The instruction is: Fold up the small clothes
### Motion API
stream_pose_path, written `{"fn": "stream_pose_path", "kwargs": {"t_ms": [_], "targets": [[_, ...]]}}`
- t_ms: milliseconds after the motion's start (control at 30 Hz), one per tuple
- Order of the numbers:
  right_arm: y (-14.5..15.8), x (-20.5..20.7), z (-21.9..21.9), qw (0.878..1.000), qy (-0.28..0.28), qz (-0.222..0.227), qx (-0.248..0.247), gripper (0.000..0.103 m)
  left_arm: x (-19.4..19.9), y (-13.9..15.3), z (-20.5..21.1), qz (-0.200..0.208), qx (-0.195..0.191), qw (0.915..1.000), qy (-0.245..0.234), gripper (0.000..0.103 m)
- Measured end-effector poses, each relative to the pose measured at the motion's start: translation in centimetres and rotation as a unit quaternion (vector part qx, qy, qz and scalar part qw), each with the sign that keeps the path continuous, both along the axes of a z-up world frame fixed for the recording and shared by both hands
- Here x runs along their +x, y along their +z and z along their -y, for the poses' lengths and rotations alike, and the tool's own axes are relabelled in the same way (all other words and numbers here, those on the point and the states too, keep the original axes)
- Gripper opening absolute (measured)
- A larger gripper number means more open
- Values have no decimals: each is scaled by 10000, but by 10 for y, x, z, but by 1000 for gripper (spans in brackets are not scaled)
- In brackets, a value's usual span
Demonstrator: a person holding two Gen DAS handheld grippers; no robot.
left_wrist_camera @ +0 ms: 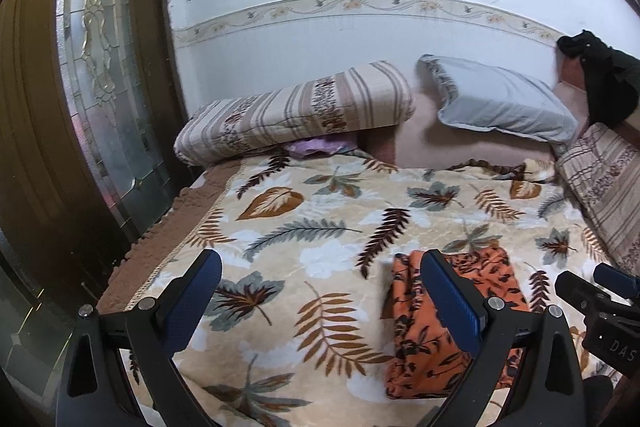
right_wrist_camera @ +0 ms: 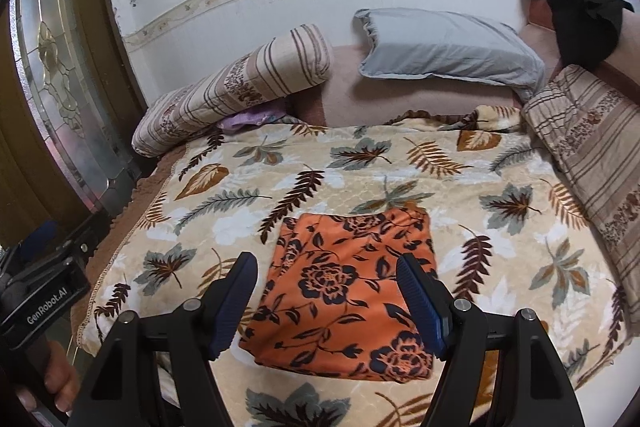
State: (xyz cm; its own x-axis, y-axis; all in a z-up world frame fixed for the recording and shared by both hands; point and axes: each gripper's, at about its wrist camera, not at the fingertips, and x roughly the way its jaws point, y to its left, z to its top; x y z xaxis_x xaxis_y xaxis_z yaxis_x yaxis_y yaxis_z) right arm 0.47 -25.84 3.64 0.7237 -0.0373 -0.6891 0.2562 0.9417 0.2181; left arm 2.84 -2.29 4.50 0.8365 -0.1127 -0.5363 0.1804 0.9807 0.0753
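Observation:
An orange garment with a black flower print (right_wrist_camera: pixel 348 291) lies folded into a flat rectangle on the leaf-patterned blanket (right_wrist_camera: pixel 360 167). My right gripper (right_wrist_camera: pixel 326 267) hovers open above it, its blue pads apart with nothing between them. In the left wrist view the same orange garment (left_wrist_camera: pixel 420 323) lies at the right, partly hidden behind my right-hand finger. My left gripper (left_wrist_camera: pixel 320 263) is open over bare blanket (left_wrist_camera: pixel 300 211), to the left of the garment. The other gripper (left_wrist_camera: pixel 600 303) shows at the right edge there.
A striped bolster (right_wrist_camera: pixel 240 83), a grey pillow (right_wrist_camera: pixel 448 47) and a striped cushion (right_wrist_camera: pixel 592 147) line the far and right sides of the bed. Black cloth (right_wrist_camera: pixel 580 19) hangs at the far right. A glass-panelled wooden door (left_wrist_camera: pixel 100 67) stands left of the bed. A hand (right_wrist_camera: pixel 60 379) holds the left gripper.

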Motion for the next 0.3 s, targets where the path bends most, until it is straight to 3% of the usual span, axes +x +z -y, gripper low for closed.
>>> {"fn": "stream_pose_path", "kwargs": {"t_ms": [200,300], "targets": [[2,-7,9,9999,-85,26,-59,75,-4,0,6,48,-58,9999,-152,99],[-10,-1,24,9999,-29,104,-131,75,16,-13,2,-259,-228,9993,-164,99]]}}
